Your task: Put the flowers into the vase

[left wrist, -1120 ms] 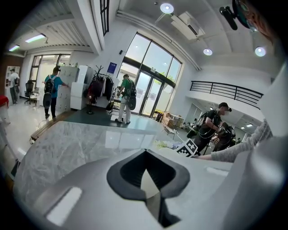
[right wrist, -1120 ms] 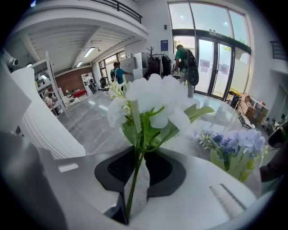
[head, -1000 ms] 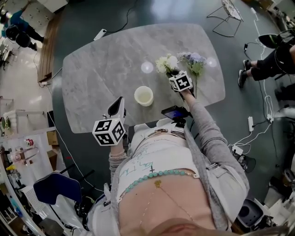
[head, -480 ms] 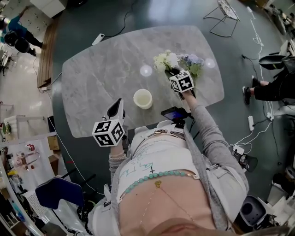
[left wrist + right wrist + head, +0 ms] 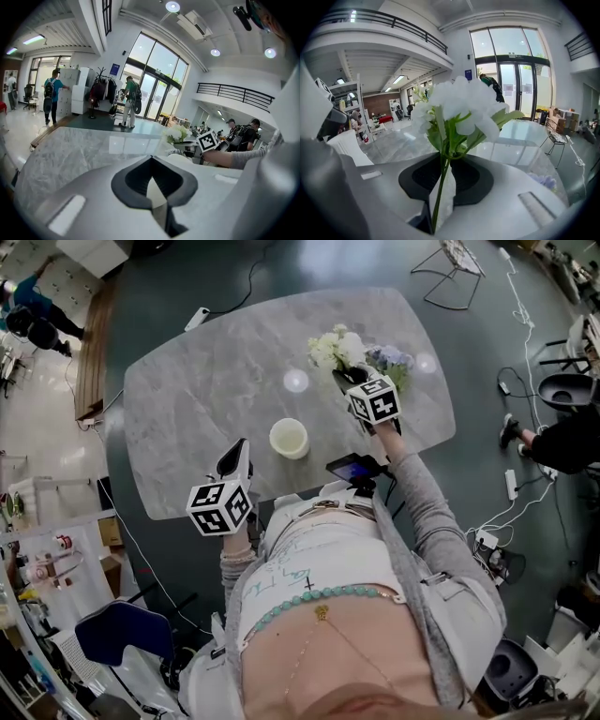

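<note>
My right gripper is shut on the green stem of a bunch of white flowers, over the far right part of the marble table. In the right gripper view the stem runs down between the closed jaws and the white blooms fill the middle. A bunch of purple flowers lies on the table just right of it, also at the lower right. The cream vase stands upright near the table's front edge. My left gripper hovers shut and empty left of the vase, jaws together.
A phone on a mount sits at the table's near edge beside the right arm. A wire-frame chair stands beyond the table. A person sits at the far right, with cables on the floor.
My right gripper has moved slightly away from me with the white flowers, which now sit farther up the table. The left gripper and vase have stayed put.
</note>
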A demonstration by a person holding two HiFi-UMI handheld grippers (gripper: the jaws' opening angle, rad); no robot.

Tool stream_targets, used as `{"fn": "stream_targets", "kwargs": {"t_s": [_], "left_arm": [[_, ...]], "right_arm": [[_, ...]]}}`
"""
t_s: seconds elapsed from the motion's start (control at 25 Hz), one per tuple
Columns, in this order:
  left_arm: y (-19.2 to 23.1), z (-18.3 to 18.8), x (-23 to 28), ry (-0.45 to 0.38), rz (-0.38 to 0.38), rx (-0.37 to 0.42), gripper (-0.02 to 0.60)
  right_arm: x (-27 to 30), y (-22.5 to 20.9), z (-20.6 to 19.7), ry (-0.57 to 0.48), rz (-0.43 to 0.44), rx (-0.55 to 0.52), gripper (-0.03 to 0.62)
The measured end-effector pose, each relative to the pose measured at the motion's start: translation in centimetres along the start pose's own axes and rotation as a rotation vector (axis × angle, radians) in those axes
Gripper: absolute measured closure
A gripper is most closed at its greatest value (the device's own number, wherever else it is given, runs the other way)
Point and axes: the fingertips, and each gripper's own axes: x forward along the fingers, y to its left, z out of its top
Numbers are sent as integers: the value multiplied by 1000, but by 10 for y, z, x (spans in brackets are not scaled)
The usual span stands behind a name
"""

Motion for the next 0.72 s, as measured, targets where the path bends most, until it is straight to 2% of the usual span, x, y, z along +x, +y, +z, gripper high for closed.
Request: {"fn": "stream_targets", "kwargs": {"t_s": [0.44,0.72], "left_arm": [[2,-3,7,10,-10,-5,580],[2,-6,3,19,-1,11,581]], "right_arm": [[-37,8,79,-210,6,30,507],[-65,22,113,-286,9,-14,507]]}}
